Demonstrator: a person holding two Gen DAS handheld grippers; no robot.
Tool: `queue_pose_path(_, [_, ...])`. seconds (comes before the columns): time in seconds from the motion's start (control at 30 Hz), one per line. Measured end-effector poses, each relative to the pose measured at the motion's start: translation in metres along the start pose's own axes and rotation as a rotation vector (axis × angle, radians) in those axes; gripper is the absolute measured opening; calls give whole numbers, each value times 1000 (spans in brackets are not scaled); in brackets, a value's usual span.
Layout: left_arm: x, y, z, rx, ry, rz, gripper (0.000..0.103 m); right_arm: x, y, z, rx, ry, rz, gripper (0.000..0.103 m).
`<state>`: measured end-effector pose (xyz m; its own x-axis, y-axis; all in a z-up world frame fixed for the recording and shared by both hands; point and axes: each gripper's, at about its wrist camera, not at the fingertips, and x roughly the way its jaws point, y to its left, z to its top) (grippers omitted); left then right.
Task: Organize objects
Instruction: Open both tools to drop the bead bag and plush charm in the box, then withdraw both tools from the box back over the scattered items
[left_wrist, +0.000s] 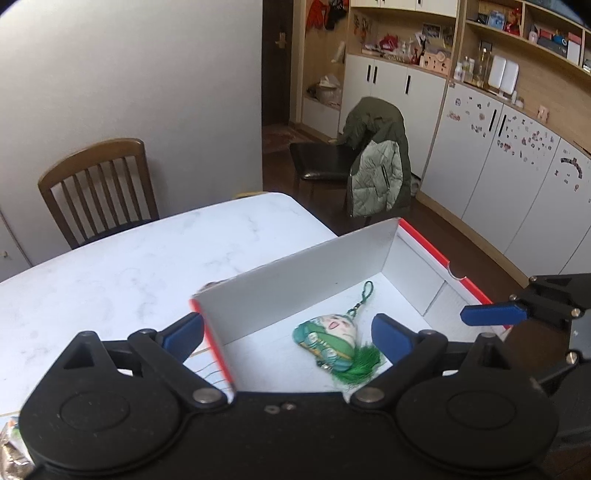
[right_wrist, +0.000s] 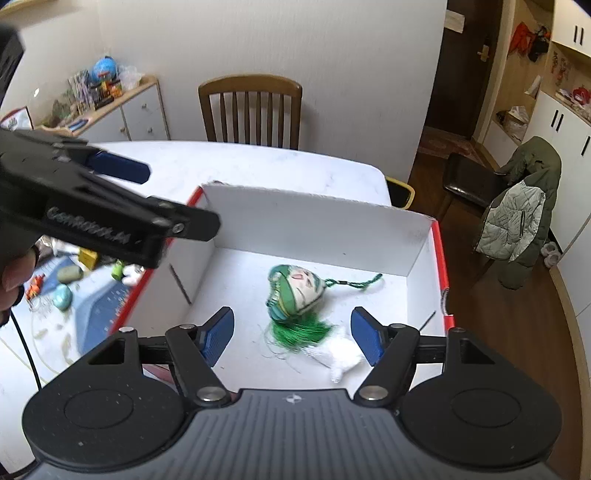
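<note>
Charm and box fill both wrist views: a small stuffed green-and-cream face charm with a green tassel and a braided cord loop (right_wrist: 295, 291) lies on the floor of an open white cardboard box with red edges (right_wrist: 317, 225), which sits on a white marble-patterned table (left_wrist: 122, 258). The right gripper (right_wrist: 292, 338) hovers over the box with its blue-padded jaws spread wide and empty; the charm lies straight ahead of it, just beyond the fingertips. Its long axis runs from the tassel, nearest this gripper, to the cord loop pointing away to the right. The left gripper (left_wrist: 288, 338), also spread open and holding nothing, straddles the box's left wall, so the right one looks better placed.
</note>
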<state>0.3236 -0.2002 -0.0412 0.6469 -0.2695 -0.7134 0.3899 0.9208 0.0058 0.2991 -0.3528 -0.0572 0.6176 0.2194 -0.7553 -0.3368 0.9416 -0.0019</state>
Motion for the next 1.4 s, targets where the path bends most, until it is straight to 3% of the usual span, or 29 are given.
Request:
queue_pose_path(0.4, [-56, 45, -34, -24, -44, -10, 102, -29, 52, 7, 80, -64, 28, 77])
queue_pose_path(0.73, [-105, 113, -69, -56, -79, 57, 102, -42, 122, 14, 92, -123, 83, 83])
queue_pose_path(1.13, [-130, 200, -123, -106, -63, 143, 103, -18, 215, 20, 51, -100, 97, 83])
queue_pose_path(1.4, [-131, 237, -165, -151, -52, 171, 103, 19, 253, 20, 43, -52, 117, 83])
